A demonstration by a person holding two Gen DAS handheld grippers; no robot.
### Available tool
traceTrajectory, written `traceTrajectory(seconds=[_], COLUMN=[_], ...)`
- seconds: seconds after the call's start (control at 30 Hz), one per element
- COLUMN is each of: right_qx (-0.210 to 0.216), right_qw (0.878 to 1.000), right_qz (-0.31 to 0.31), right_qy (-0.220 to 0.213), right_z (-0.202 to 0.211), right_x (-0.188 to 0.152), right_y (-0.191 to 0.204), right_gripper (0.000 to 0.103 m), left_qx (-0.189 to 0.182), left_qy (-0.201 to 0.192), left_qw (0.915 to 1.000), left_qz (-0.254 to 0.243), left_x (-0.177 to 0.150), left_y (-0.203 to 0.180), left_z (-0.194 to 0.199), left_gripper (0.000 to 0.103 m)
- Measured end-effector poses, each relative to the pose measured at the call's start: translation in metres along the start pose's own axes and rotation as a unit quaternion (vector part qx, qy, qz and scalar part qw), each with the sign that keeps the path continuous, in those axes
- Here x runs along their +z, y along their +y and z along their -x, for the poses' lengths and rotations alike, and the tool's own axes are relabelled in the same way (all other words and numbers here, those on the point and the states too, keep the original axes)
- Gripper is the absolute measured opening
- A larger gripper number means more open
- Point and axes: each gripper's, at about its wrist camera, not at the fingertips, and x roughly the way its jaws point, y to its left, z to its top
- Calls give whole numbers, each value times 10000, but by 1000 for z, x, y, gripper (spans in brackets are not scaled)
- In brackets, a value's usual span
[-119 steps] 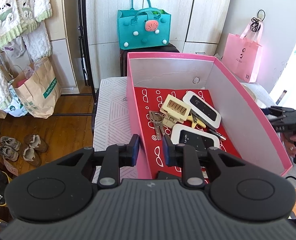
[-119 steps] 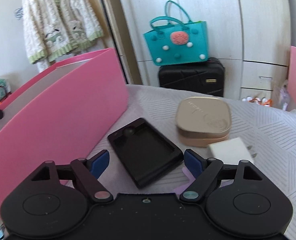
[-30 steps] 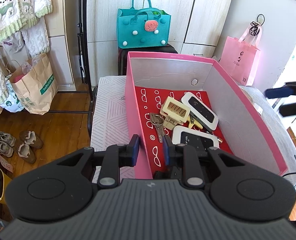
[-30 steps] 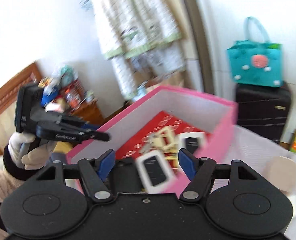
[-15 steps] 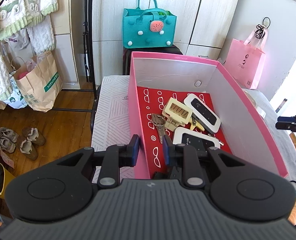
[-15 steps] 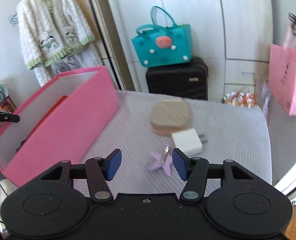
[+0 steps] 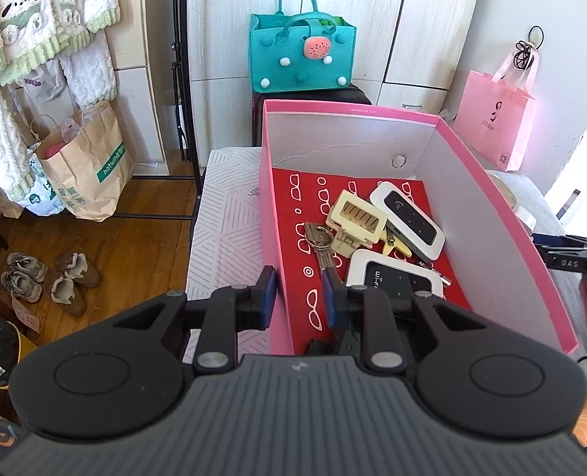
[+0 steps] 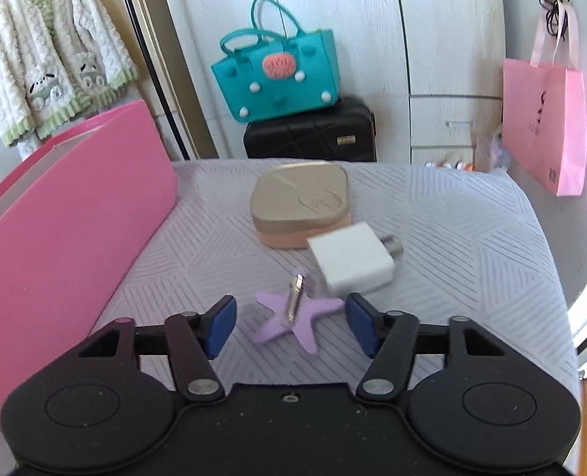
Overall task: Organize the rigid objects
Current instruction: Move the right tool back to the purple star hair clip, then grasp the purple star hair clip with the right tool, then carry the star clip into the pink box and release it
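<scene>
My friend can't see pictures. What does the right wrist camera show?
The right gripper hangs open over a purple starfish clip on a striped grey bed cover, its jaws just widened. Behind the clip lie a white charger and a gold compact case; a pink box stands left.

Black case [image 7: 317, 347]: mostly hidden behind the left gripper [image 7: 299, 297] at the near end of the pink box [image 7: 271, 238]; only a corner is seen.
Lower router [image 7: 392, 273]: its near edge is covered by the gripper's fingers [image 7: 335, 293]; the printed word is cut short.
Small items under the upper router [image 7: 410, 214]: too crowded to be told apart.
Right gripper [image 7: 567, 248]: cut off by the picture's right edge in the left wrist view.
Pink box interior: not seen from the right wrist view; only the outer wall [image 8: 67, 214] is shown.
White charger [image 8: 351, 263]: slightly blurred.
</scene>
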Motion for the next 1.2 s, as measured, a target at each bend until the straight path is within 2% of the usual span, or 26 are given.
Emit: traceTrajectory(seconds=[0.1, 0.17, 0.3, 0.43, 0.5, 0.53, 0.57, 0.8, 0.83, 0.87, 0.9, 1.2], right_qx=[-489, -544, -502, -295, -252, -272, -256, -143, -68, 21, 123, 416], right_qw=[9976, 9978, 9985, 9995, 9996, 9995, 9995, 9999, 9999, 9999, 9998, 9991], right_qz=[488, 360, 147, -30, -49, 19, 67, 60, 22, 6, -5, -78], right_qy=[-8, -102, -159, -92, -130, -186, -176, -57, -71, -130, -173, -50], right_z=[-3, 0, 5, 9, 13, 17, 19, 25, 27, 30, 33, 40], right_x=[-5, -7, -7, -8, -9, -9, -8, -8, -8, -7, -6, -1], right_y=[18, 19, 11, 8, 9, 11, 12, 15, 14, 14, 14, 17], right_gripper=[69, 58, 57, 57, 48, 37, 35, 32, 28, 18, 15, 10], left_qx=[3, 8, -1, 1, 5, 1, -1, -17, -22, -31, -37, -62], left_qy=[10, 3, 5, 6, 6, 10, 10, -1, -5, -7, -4, -8], left_qw=[10000, 10000, 10000, 10000, 10000, 10000, 10000, 10000, 10000, 10000, 10000, 10000], left_qz=[-3, -34, -25, 17, -16, -19, -11, 6, 9, 14, 15, 29], left_x=[0, 0, 0, -1, -1, -1, -1, -1, -2, -2, -1, -1], left_y=[0, -1, -2, -1, -2, -1, -1, -1, -1, -1, -1, 0], left_z=[0, 0, 0, -1, -1, -1, -1, -1, -1, -1, -1, 0], left_gripper=[22, 22, 22, 22, 22, 22, 22, 22, 22, 22, 22, 22])
